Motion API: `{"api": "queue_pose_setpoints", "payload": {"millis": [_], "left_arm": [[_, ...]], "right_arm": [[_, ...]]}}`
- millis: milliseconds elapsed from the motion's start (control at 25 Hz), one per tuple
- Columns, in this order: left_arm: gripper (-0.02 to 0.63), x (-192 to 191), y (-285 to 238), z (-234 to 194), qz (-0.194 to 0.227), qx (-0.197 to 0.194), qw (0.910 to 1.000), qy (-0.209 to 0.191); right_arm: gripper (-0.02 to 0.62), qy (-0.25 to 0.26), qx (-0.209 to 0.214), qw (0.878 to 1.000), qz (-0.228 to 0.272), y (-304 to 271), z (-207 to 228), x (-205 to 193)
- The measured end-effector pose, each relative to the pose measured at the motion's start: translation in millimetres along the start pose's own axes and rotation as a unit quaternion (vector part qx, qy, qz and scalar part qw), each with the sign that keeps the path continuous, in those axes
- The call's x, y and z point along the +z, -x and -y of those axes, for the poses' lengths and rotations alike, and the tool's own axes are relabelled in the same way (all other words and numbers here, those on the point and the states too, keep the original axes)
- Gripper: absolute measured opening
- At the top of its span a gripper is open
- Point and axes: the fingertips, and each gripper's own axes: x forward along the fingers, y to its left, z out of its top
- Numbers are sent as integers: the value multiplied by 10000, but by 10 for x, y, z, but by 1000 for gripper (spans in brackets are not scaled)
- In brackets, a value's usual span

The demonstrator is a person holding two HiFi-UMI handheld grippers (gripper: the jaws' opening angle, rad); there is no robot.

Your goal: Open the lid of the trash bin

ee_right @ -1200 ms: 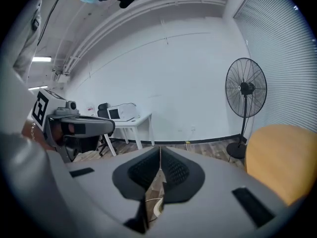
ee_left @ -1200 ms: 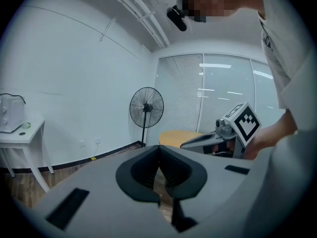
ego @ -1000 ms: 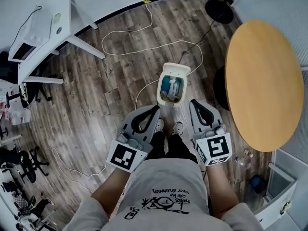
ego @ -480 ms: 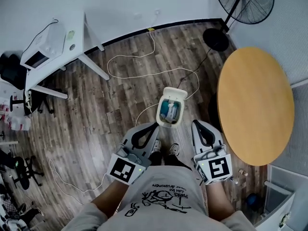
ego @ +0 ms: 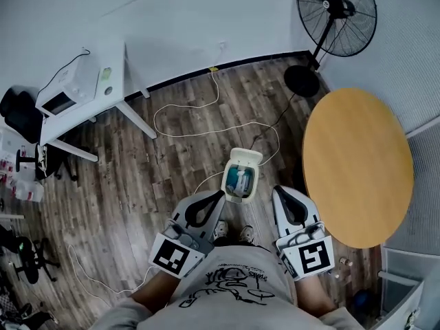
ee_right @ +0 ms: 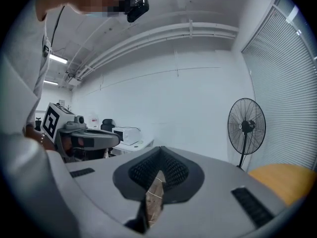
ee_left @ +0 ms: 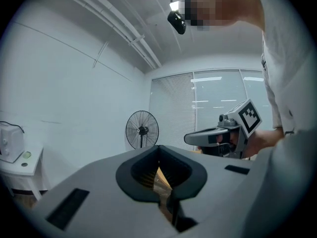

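Note:
On the wooden floor, just ahead of the person's feet, a small white trash bin (ego: 240,177) stands with its lid (ego: 246,157) swung up and back; blue and white rubbish shows inside. In the head view my left gripper (ego: 221,194) hangs above the bin's near left side. My right gripper (ego: 276,190) is off to the bin's right. Both point nearly level and touch nothing. The left gripper (ee_left: 158,148) has its jaws together and empty. The right gripper (ee_right: 159,148) is also shut and empty.
A round wooden table (ego: 357,163) stands close on the right. A standing fan (ego: 335,9) is at the far right by the wall. A white desk (ego: 113,91) with a microwave (ego: 69,88) is at the left. A white cable (ego: 206,122) loops over the floor beyond the bin.
Both grippers have come up and away from the bin, still shut. The head view has lifted too, so the bin looks smaller and the fan has come into sight.

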Motion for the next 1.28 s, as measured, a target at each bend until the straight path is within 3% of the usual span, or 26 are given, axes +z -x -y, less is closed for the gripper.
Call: {"api": "queue_pose_setpoints", "payload": {"millis": [440, 1280], "left_arm": [[15, 357, 30, 124, 169, -128, 9998, 41], [15, 615, -10, 129, 475, -99, 9988, 10]], "right_arm": [[6, 290, 22, 9994, 204, 152, -43, 425], [6, 378, -152, 9987, 313, 242, 123, 597]]}}
